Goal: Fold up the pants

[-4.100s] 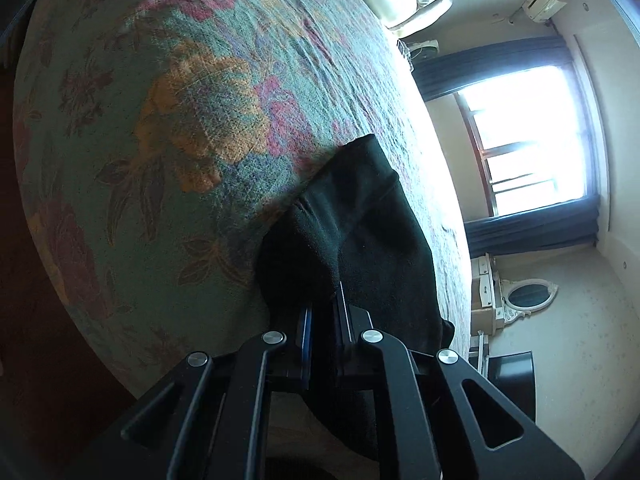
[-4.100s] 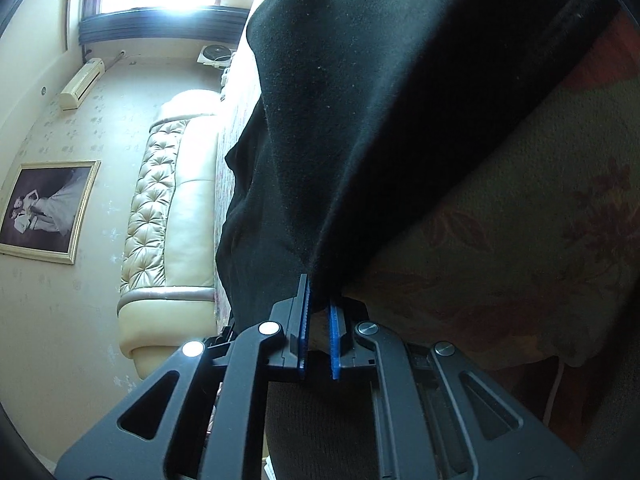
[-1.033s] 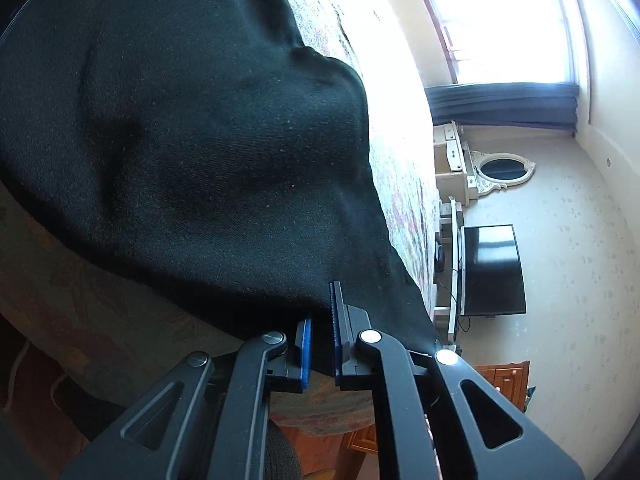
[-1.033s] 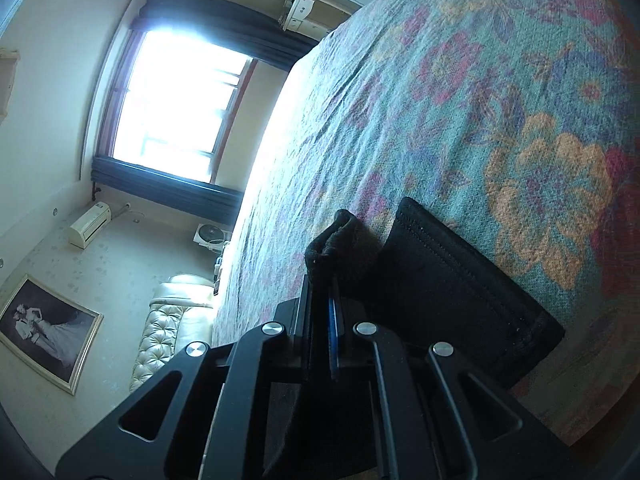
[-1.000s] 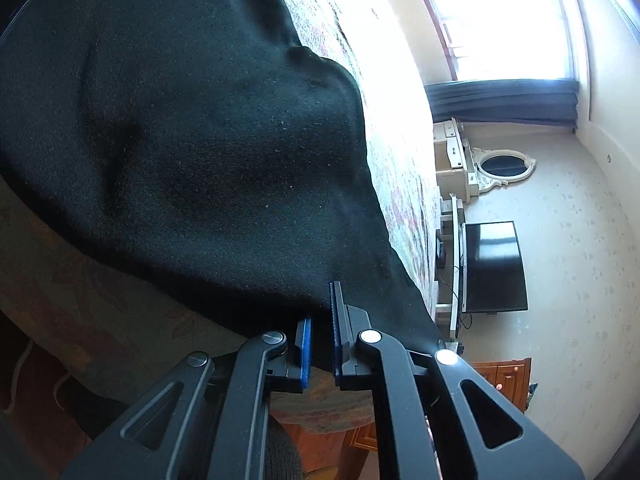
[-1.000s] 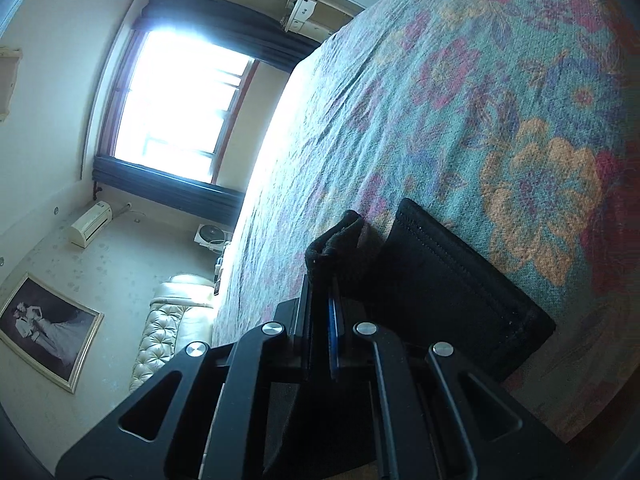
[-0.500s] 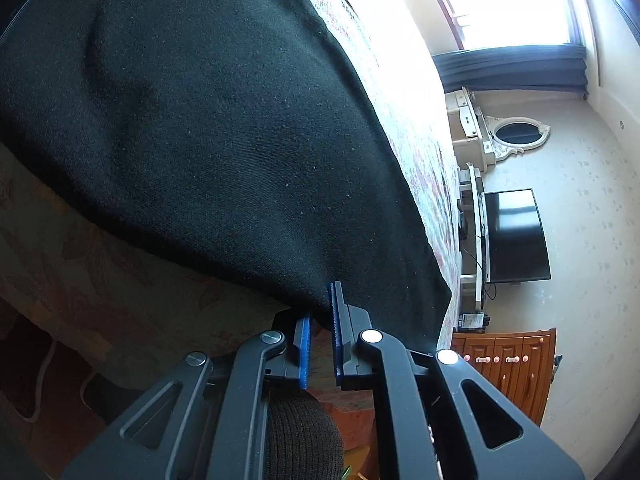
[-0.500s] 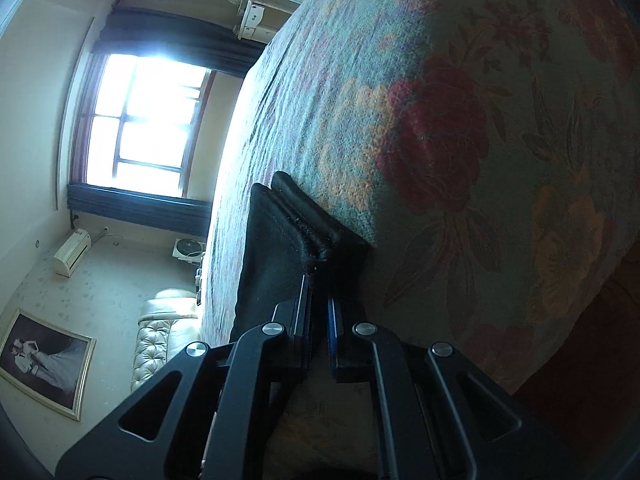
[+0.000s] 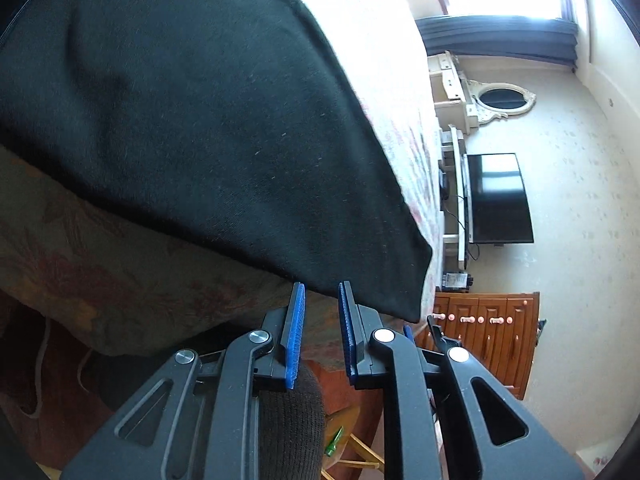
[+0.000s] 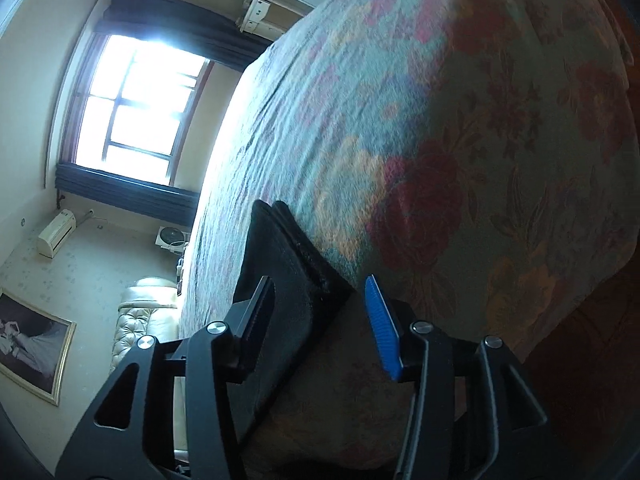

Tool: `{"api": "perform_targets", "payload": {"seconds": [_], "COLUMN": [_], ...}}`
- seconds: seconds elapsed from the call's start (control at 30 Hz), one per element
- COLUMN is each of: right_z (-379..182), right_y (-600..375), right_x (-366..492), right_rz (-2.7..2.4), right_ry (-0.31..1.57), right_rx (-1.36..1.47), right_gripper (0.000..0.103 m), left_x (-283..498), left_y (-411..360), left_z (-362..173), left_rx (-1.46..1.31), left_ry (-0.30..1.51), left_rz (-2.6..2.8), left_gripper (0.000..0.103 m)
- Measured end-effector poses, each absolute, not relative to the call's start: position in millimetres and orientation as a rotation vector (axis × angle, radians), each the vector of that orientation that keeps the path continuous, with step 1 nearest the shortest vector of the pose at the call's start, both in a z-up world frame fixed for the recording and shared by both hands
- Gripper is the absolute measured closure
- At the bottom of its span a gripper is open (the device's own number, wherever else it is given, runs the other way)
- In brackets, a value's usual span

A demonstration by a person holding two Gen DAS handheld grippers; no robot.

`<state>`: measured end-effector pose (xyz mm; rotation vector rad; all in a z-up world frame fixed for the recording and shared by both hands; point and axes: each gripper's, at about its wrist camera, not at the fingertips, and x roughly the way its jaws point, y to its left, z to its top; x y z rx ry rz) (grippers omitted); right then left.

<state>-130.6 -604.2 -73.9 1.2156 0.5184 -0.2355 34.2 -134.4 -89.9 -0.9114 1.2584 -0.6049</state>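
Note:
The black pants (image 9: 208, 120) lie spread on the floral bedspread (image 9: 100, 264), their corner hanging near the bed's edge. My left gripper (image 9: 322, 300) is open, its blue pads just below the pants' lower edge, not holding the cloth. In the right wrist view the pants' stitched hem (image 10: 288, 264) lies folded in layers at the bed's edge. My right gripper (image 10: 320, 300) is wide open around that hem, with nothing clamped.
The floral bedspread (image 10: 460, 140) covers the bed. A television (image 9: 498, 198), white dresser with oval mirror (image 9: 502, 98) and wooden cabinet (image 9: 488, 328) stand by the wall. A window (image 10: 136, 108), tufted sofa (image 10: 140, 320) and framed picture (image 10: 28, 348) show beyond.
Both grippers have opened and let go of the pants. The pants now lie flat on the bed, and both grippers have drawn back slightly toward the bed's edge.

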Motion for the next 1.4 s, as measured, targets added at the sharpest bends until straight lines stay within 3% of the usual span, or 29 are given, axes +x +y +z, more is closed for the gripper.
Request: {"api": "perform_targets", "payload": {"seconds": [0.2, 0.33, 0.47, 0.57, 0.73, 0.77, 0.83, 0.87, 0.9, 1.03, 1.4], "right_z": [-46, -70, -91, -89, -84, -83, -83, -86, -93, -89, -80], "right_y": [-633, -643, -635, -629, -624, -623, -614, -610, -608, -610, -596], "right_x": [-71, -31, -7, 3, 17, 22, 26, 29, 33, 28, 25], "right_rz": [0.045, 0.100, 0.215, 0.275, 0.342, 0.342, 0.337, 0.316, 0.293, 0.234, 0.123], "right_ry": [0.599, 0.748, 0.836, 0.828, 0.823, 0.828, 0.875, 0.914, 0.934, 0.903, 0.920], "right_rx": [1.062, 1.074, 1.110, 1.104, 1.114, 1.113, 1.062, 1.041, 1.050, 1.010, 0.990], "right_gripper": [0.049, 0.049, 0.048, 0.039, 0.037, 0.039, 0.058, 0.088, 0.092, 0.092, 0.092], "left_x": [60, 93, 121, 135, 147, 149, 151, 153, 156, 162, 148], "left_y": [-92, -26, 45, 93, 122, 122, 117, 116, 118, 128, 185], "left_z": [-50, -48, -59, -72, -69, -66, -65, -65, -66, -72, -78], "left_rx": [-0.810, -0.740, -0.673, -0.697, -0.692, -0.707, -0.741, -0.740, -0.728, -0.617, -0.625], "left_ry": [1.063, 0.990, 0.978, 0.970, 0.915, 0.898, 0.901, 0.906, 0.908, 0.909, 0.848], "left_rz": [-0.667, -0.507, -0.332, -0.237, -0.211, -0.223, -0.255, -0.260, -0.256, -0.204, -0.211], "left_gripper": [0.085, 0.070, 0.069, 0.069, 0.069, 0.069, 0.069, 0.069, 0.063, 0.060, 0.060]}}
